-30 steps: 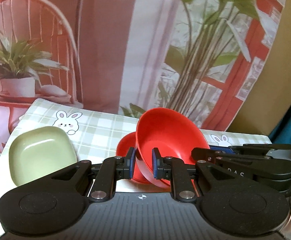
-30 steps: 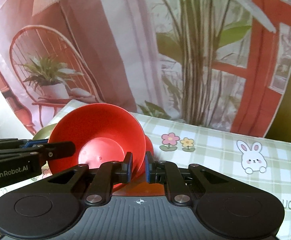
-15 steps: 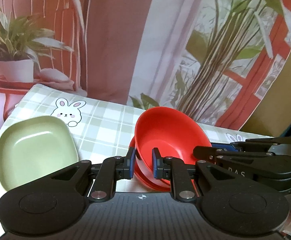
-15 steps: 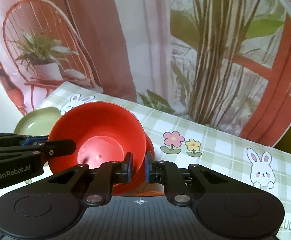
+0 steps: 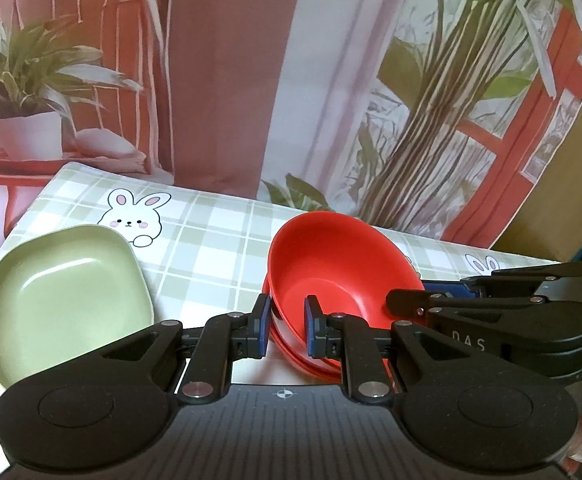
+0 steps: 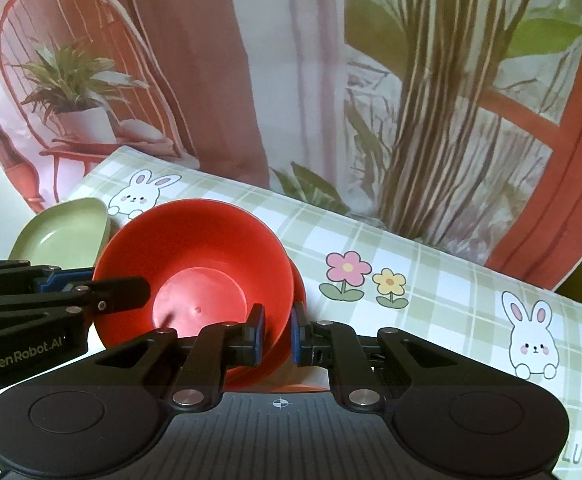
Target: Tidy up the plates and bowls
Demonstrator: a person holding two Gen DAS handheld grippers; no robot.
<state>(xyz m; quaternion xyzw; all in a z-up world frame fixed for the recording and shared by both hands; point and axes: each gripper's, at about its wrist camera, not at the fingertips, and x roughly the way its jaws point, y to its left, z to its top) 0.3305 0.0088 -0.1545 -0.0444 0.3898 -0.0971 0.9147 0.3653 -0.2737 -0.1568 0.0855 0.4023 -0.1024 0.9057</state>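
The round red plastic bowl [image 5: 343,268] was held between both grippers, tilted, just above or barely into a second red bowl [image 5: 291,344] of which only the rim edges showed beneath it. The left gripper [image 5: 287,330] had its jaws closed on the near rim of the upper bowl, and the right gripper [image 6: 277,334] had its jaws clamped on the opposite rim, one blue pad [image 6: 258,330] inside the wall and the other outside.

The bowl looked thin-walled, light and stiff, with a glossy surface that would probably slip under a loose pinch. It seemed unlikely to shatter if dropped. The rim was the sensible place to take it, as both grippers did, since the flaring wall offered nothing else narrow enough.

By count there were two red bowls and one pale green, rounded-square plastic plate [image 5: 63,300], which lay alone on the green checked tabletop [image 6: 431,280], just beside the bowls on their left. Whether more dishes lay outside the views could not be told.
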